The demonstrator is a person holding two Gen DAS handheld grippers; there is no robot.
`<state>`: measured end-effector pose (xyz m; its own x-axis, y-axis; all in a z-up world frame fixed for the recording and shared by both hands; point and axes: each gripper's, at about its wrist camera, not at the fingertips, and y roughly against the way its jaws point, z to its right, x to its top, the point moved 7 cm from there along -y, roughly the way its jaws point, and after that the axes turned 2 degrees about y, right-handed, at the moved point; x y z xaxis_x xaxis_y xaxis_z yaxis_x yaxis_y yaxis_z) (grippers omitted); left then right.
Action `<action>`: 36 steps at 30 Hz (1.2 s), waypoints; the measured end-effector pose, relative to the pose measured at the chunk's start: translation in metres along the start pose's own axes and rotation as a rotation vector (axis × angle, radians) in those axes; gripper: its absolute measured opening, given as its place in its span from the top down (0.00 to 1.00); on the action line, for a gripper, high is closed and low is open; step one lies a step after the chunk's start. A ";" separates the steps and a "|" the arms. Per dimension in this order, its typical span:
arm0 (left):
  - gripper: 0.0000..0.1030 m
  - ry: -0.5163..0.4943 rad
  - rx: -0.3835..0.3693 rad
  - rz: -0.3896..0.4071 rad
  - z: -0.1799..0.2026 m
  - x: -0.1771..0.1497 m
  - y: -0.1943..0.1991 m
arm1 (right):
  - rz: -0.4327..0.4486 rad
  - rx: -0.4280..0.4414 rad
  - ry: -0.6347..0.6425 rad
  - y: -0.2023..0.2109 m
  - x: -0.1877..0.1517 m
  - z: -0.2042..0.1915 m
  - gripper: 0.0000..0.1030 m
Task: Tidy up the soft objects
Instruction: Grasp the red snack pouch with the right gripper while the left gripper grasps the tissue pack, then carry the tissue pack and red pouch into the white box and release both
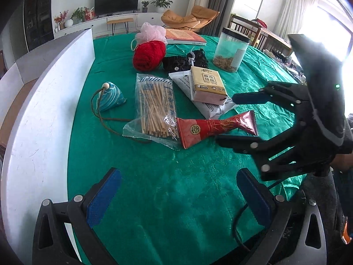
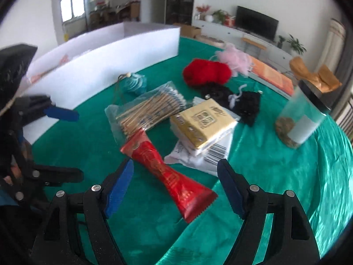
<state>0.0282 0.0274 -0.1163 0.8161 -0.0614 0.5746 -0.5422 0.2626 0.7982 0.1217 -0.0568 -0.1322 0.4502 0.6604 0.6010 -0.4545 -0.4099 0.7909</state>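
Soft things lie on the green tablecloth (image 1: 165,187): a red yarn ball (image 1: 149,55), a pink mesh sponge (image 1: 152,32), a black lace pouch (image 1: 185,60), a blue striped pouch (image 1: 111,97) and a tissue pack (image 1: 207,84). My left gripper (image 1: 178,194) is open and empty over bare cloth near the front. My right gripper (image 1: 229,118) is open at the right, its fingers around the tail of a red sachet (image 1: 211,128). In the right wrist view the right gripper (image 2: 175,190) straddles the red sachet (image 2: 167,172).
A white box wall (image 1: 48,101) stands along the left. A bag of cotton swabs (image 1: 154,108), a white packet (image 1: 205,103), a clear jar (image 1: 231,50) and a book (image 1: 185,36) also lie on the table.
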 end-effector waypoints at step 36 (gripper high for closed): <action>0.49 0.010 0.100 -0.040 0.040 0.133 -0.109 | 0.117 -0.261 -1.033 0.038 -0.120 0.278 0.84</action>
<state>0.1875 -0.0481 -0.1195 0.8392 -0.0604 0.5405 -0.5259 0.1630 0.8348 0.2643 -0.3269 -0.1424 0.7702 -0.2764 0.5747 -0.6319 -0.2084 0.7465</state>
